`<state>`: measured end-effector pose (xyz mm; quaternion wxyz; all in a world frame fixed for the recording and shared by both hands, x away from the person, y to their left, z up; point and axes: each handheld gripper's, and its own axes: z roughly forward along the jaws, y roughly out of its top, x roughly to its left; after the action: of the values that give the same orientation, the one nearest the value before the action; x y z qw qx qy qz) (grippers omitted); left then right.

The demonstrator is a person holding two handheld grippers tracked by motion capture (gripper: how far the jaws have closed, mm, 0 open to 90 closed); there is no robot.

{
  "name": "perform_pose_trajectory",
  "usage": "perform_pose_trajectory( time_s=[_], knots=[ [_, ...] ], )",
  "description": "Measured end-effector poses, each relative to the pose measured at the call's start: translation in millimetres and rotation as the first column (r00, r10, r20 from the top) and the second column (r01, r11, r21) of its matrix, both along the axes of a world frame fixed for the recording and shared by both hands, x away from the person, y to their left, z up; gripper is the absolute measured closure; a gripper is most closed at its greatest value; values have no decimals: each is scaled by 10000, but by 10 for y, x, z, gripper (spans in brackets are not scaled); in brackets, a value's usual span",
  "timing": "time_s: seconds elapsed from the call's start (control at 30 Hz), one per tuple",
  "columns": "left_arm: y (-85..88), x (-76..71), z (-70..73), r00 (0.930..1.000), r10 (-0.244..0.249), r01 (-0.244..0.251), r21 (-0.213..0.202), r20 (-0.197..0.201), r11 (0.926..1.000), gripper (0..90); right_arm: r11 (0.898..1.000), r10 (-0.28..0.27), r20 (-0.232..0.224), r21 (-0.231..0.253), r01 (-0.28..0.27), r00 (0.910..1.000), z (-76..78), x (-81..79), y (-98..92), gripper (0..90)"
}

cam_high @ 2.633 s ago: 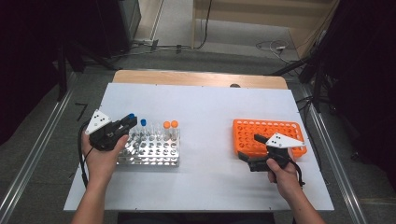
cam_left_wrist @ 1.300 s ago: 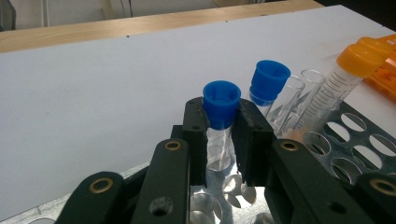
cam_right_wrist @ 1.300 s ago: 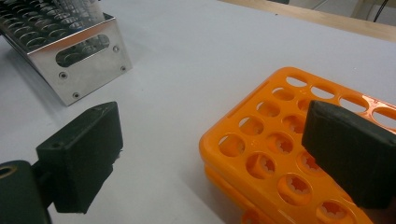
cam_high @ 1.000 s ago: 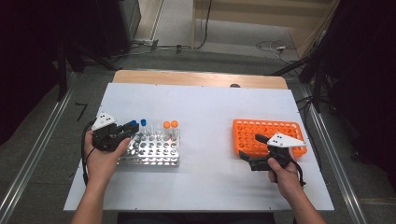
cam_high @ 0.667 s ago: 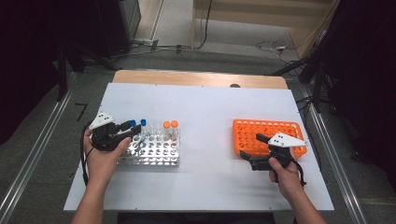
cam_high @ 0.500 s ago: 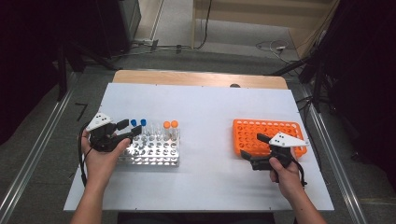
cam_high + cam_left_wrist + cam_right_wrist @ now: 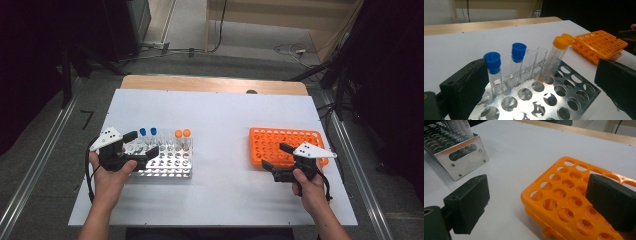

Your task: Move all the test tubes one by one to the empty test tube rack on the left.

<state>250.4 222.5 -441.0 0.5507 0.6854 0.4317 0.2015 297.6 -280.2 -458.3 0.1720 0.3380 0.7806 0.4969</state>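
Fingers (image 7: 465,87) of my left gripper (image 7: 141,145) have just spread wide, empty; closing carelessly could knock the blue-capped tube (image 7: 494,71) beside them askew in the metal rack (image 7: 571,87).

White table (image 7: 220,115), 2 racks (image 7: 165,162)

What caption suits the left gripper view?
Open left gripper over a metal rack of blue-capped tubes and orange-capped tubes.
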Motion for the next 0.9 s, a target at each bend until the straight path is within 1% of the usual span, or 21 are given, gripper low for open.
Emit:
perform_pose_trajectory(
  time_s=[0.17, 0.27, 0.43, 0.67, 0.77, 0.9],
  knots=[
    [-24, -109, -19, 9997, 24, -21, -136, 261, 9999, 0, 10000, -66, 60, 54, 65, 10000, 3, -27, -53, 36],
    [-38, -185, -42, 9993, -5, 8, -101, 383, 9999, 0, 10000, -93, 78, 29, 93, 9999, -17, -64, -112, 36],
    [-15, -306, -61, 9982, -11, 15, -71, 597, 10000, 0, 9995, -301, 38, 78, 300, 9995, -37, -111, -242, 36],
    [39, -441, -116, 9975, 22, -17, -83, 701, 10000, 0, 9987, -504, 147, 118, 503, 9986, -56, -175, -385, 36],
    [66, -469, -119, 9976, -32, 48, -236, 695, 9997, 0, 9982, -579, 185, 136, 576, 9982, -62, -204, -448, 36],
    [60, -501, -123, 9972, -85, 97, -169, 739, 9998, 0, 9974, -703, 271, 176, 698, 9972, -68, -252, -542, 35]
  ],
)
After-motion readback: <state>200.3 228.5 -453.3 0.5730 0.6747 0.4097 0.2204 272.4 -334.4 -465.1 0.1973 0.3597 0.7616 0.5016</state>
